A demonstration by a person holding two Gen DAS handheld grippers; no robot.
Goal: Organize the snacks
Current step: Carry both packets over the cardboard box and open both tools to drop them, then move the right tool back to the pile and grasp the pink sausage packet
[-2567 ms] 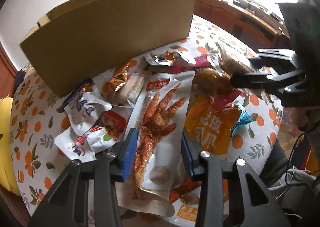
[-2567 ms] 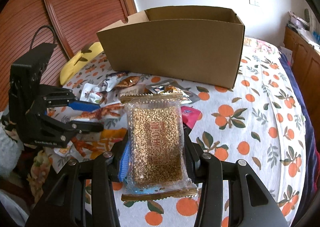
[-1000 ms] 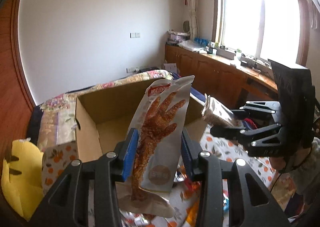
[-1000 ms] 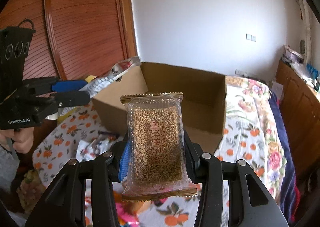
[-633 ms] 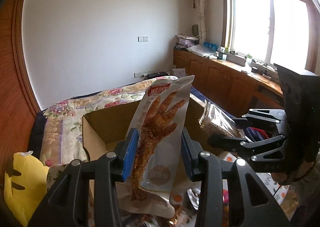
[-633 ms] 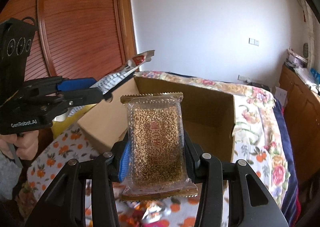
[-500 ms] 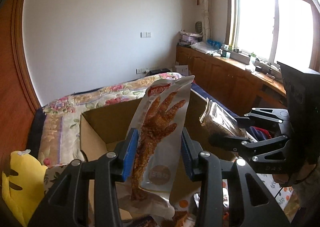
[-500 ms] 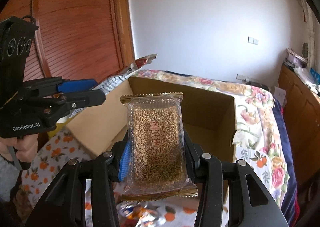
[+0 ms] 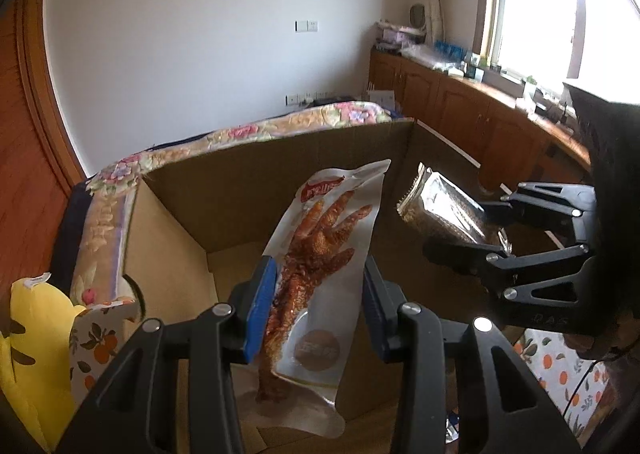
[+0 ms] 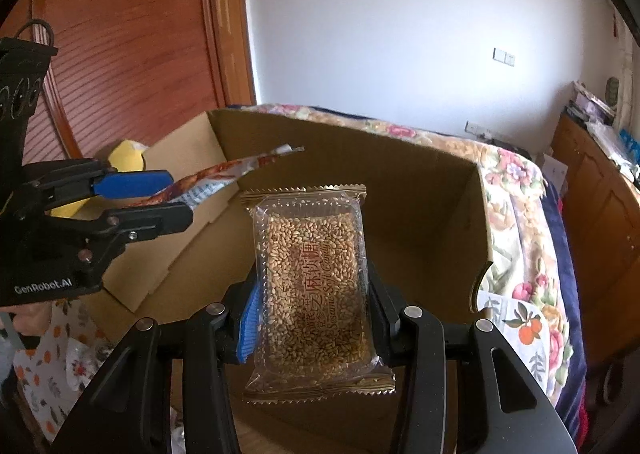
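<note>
My left gripper (image 9: 318, 294) is shut on a long white chicken-foot snack pack (image 9: 320, 278), held over the open cardboard box (image 9: 240, 190). My right gripper (image 10: 312, 314) is shut on a clear sesame candy pack (image 10: 316, 274), also above the box (image 10: 420, 190). In the left wrist view the right gripper (image 9: 472, 226) hangs at the right with the sesame pack (image 9: 444, 210). In the right wrist view the left gripper (image 10: 156, 198) reaches in from the left with the chicken-foot pack (image 10: 224, 174) edge-on. The box floor below looks bare.
The box stands on an orange-print cloth (image 10: 524, 322) with a floral bedspread (image 10: 516, 190) behind. A yellow cushion (image 9: 32, 342) lies left of the box. Loose snack wrappers (image 10: 76, 362) show at the lower left. Wooden cabinets (image 9: 460, 102) line the window wall.
Both grippers have travelled forward and down with their packs, from above the table pile to over the box opening. The box now fills the lower half of both views.
</note>
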